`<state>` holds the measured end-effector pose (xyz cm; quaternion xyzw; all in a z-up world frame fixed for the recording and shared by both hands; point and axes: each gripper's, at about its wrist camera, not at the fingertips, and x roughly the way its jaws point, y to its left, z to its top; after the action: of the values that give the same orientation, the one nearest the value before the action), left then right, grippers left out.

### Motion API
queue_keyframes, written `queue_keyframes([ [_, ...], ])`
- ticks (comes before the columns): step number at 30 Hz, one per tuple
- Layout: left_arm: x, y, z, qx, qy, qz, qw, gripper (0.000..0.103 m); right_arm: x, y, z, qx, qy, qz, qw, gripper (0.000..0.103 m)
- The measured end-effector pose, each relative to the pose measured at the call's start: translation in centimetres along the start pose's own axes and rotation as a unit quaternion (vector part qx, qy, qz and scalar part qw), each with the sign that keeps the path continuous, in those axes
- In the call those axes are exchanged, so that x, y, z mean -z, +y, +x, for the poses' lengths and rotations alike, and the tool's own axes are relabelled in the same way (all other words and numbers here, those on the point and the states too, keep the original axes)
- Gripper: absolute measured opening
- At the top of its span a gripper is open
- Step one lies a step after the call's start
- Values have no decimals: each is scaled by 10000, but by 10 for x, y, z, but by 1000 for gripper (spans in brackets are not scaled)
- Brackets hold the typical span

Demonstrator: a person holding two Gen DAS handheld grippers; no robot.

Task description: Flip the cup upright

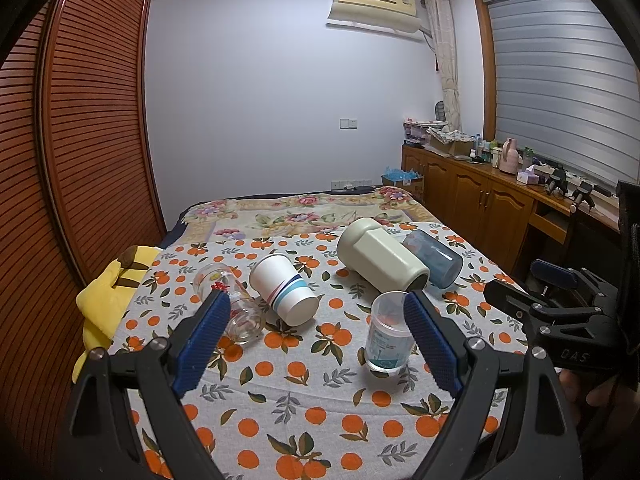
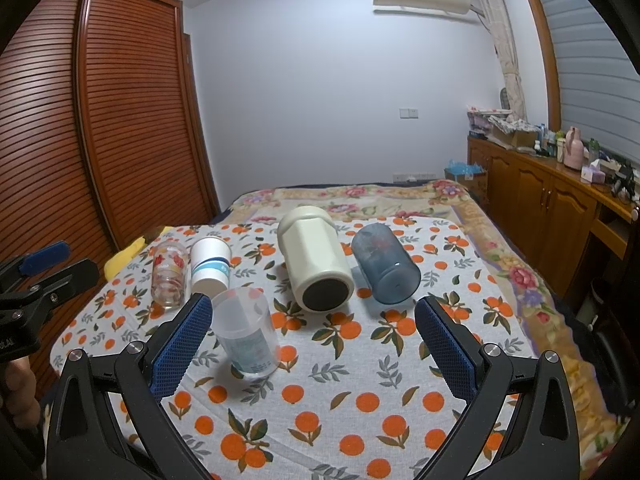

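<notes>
Item: clear plastic cup, upright on orange-print tablecloth, nearest of five
Lying on sides: glass tumbler, paper cup, cream flask, blue tumbler
Left gripper: jaws spread, empty
Right gripper: jaws spread, empty
Handling, judged: choose one toppled cup, close jaws across body near mid-height, lift clear before rotating, set base flat; avoid knocking upright cup

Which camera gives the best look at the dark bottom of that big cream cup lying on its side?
The right wrist view: the cream cup points its dark round base straight at that camera, fully visible. In the left wrist view the same cup lies turned sideways, so you see mostly its faceted wall and only a sliver of the base.
</notes>
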<state>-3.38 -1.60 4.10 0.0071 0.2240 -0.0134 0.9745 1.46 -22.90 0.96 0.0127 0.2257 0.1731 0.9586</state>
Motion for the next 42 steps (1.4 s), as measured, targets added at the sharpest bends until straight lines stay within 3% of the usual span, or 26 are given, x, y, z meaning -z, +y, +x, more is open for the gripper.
queue_keyframes([
  [42, -3, -7, -8, 1, -45, -15, 10000, 89, 0, 1, -1, 40, -7, -12, 10000, 103],
])
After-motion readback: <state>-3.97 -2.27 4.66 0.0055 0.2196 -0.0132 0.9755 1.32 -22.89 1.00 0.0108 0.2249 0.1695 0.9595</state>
